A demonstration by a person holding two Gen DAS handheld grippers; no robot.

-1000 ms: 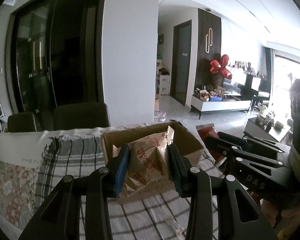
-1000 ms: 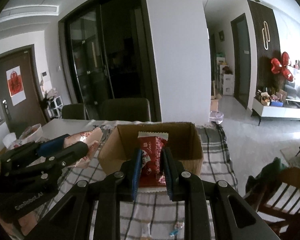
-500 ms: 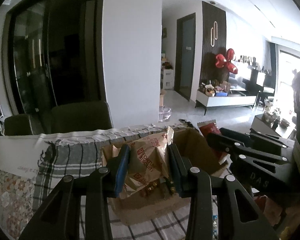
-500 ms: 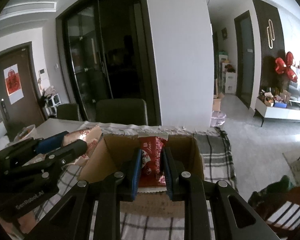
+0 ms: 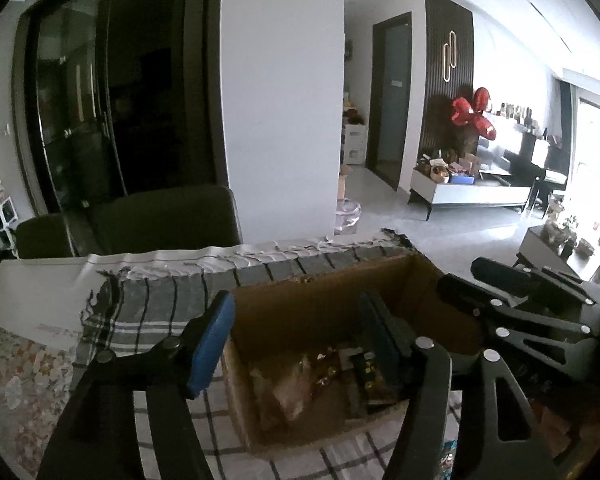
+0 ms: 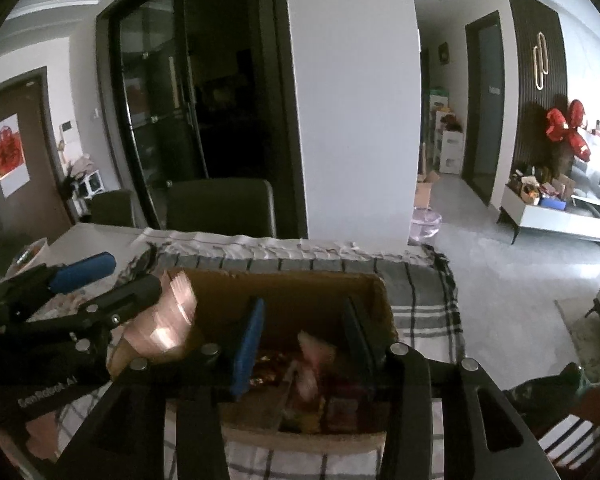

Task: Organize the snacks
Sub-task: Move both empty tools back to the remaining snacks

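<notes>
A brown cardboard box (image 5: 300,312) stands on the plaid cloth and also shows in the right wrist view (image 6: 300,292). My left gripper (image 5: 296,340) is open over the box; the tan snack bag (image 5: 288,392) lies inside below it, and shows blurred by the box's left wall in the right wrist view (image 6: 164,328). My right gripper (image 6: 304,344) is open over the box, with the red snack packet (image 6: 312,360) blurred between the fingers, seemingly falling. Several small wrapped snacks (image 5: 360,368) lie in the box.
The grey plaid cloth (image 5: 148,312) covers the table (image 5: 32,284). Dark chairs (image 5: 168,216) stand behind the table and a white pillar (image 5: 280,100) behind them. A wooden chair (image 6: 572,432) is at the lower right of the right wrist view.
Both grippers moved forward over the box and opened. The tan bag dropped from the left gripper into the box. The red packet left the right gripper's grip.
</notes>
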